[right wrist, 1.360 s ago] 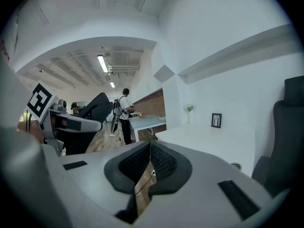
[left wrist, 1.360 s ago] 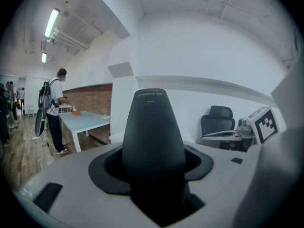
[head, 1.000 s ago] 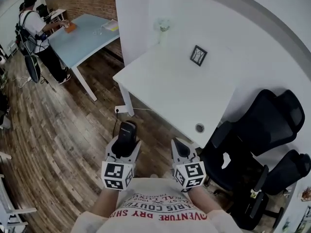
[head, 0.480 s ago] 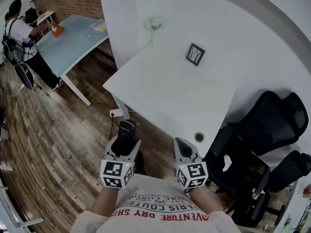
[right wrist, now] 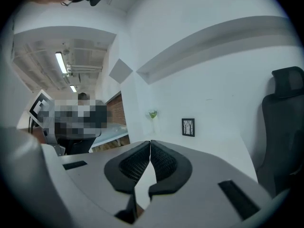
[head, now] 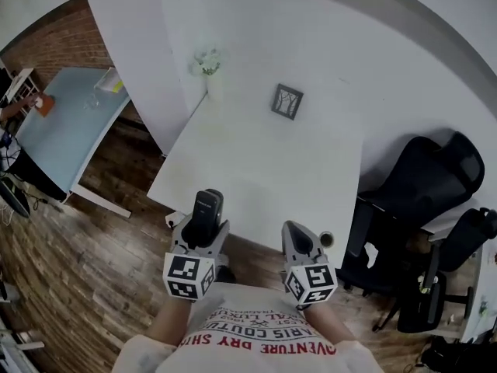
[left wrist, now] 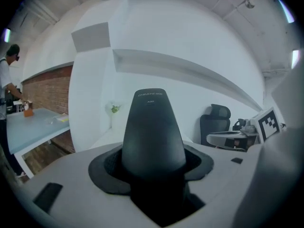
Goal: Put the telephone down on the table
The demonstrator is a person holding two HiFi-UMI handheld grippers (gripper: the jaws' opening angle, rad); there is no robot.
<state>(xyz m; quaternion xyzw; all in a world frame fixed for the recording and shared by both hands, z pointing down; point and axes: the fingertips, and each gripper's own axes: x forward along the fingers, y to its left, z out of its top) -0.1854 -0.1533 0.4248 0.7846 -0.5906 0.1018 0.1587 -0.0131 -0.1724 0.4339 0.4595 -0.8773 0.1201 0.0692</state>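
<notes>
A black cordless telephone (head: 206, 212) sticks up out of my left gripper (head: 200, 231), whose jaws are shut on its lower part. In the left gripper view the telephone (left wrist: 153, 132) fills the middle and stands upright between the dark pads. It hangs over the near edge of the white table (head: 256, 169). My right gripper (head: 299, 243) is beside it on the right, level with the table's near edge, shut with nothing in it; its pads (right wrist: 161, 163) touch at the tips.
On the table's far side stand a small framed picture (head: 286, 101) and a vase with a plant (head: 206, 64). A round cable hole (head: 325, 239) sits at the near right corner. Black office chairs (head: 411, 200) stand to the right. A light blue table (head: 66, 127) is at left.
The view has swung toward the white table, which now lies directly beyond both grippers. The telephone has come forward over the table's near edge, still gripped. The standing person has nearly left the view.
</notes>
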